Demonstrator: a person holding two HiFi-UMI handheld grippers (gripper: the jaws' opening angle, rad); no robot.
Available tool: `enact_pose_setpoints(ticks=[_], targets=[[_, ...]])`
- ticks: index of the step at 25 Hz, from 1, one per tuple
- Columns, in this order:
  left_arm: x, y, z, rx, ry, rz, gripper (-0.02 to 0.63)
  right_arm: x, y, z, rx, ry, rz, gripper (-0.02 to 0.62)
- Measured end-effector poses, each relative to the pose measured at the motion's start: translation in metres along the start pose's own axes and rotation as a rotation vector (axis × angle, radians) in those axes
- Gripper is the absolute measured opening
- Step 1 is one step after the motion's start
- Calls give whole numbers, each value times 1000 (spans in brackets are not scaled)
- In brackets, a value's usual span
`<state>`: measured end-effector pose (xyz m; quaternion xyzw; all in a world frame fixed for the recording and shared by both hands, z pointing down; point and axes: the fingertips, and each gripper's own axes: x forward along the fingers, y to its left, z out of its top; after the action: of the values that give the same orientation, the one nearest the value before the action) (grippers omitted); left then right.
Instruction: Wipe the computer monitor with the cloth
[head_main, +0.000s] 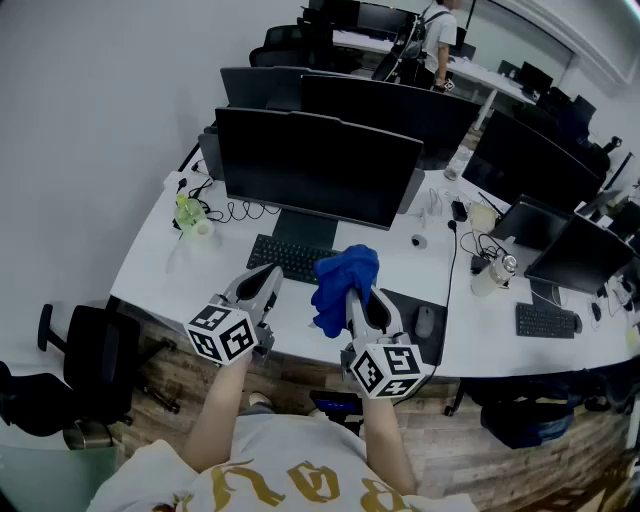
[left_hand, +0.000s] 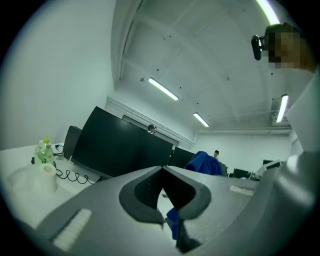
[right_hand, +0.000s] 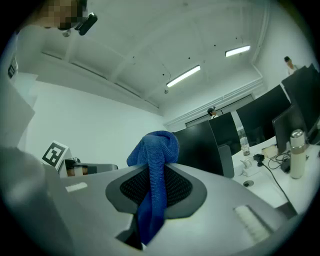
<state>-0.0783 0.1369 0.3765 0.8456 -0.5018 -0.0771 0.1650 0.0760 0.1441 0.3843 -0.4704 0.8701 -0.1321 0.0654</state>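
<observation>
The black computer monitor (head_main: 320, 165) stands on the white desk (head_main: 160, 255), with a dark keyboard (head_main: 290, 258) in front of it. My right gripper (head_main: 357, 292) is shut on a blue cloth (head_main: 340, 285), held above the desk's front edge before the monitor. In the right gripper view the cloth (right_hand: 155, 150) bunches over the jaw tips and hangs down between them at my right gripper (right_hand: 157, 167). My left gripper (head_main: 270, 275) hovers beside it, jaws closed on nothing. The left gripper view shows my left gripper (left_hand: 163, 169), the monitor (left_hand: 120, 147) and the cloth (left_hand: 204, 162).
A green bottle (head_main: 188, 212) and white roll (head_main: 204, 229) sit at the desk's left with cables (head_main: 235, 210). A mouse (head_main: 425, 320) lies right of the keyboard. More monitors (head_main: 520, 160) and a flask (head_main: 497, 272) fill the right. A chair (head_main: 75, 375) stands lower left.
</observation>
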Motion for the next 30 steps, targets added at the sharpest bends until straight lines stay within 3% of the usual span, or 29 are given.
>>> enact_pose_setpoints(ticks=[8,14,21,24,27,30], targets=[[5,1,-6,153,64,79,0,-1,-2,7,-94,0,-36,87],[4,11,2,164,40,137,0,7,-8,10,-101,10,-57,91],[6,36,14,187,4,191,0,37,-7,20,-200,2,-83,92],[19,58,29,163,-34,191,0,60,-5,25,-231,-7,-92,92],[36,85,44,188,-27,172,0,90,1,33,-264,-21,-105,92],[70,98,53,184,50,40,0,126,-2,50,-301,-49,-143,92]])
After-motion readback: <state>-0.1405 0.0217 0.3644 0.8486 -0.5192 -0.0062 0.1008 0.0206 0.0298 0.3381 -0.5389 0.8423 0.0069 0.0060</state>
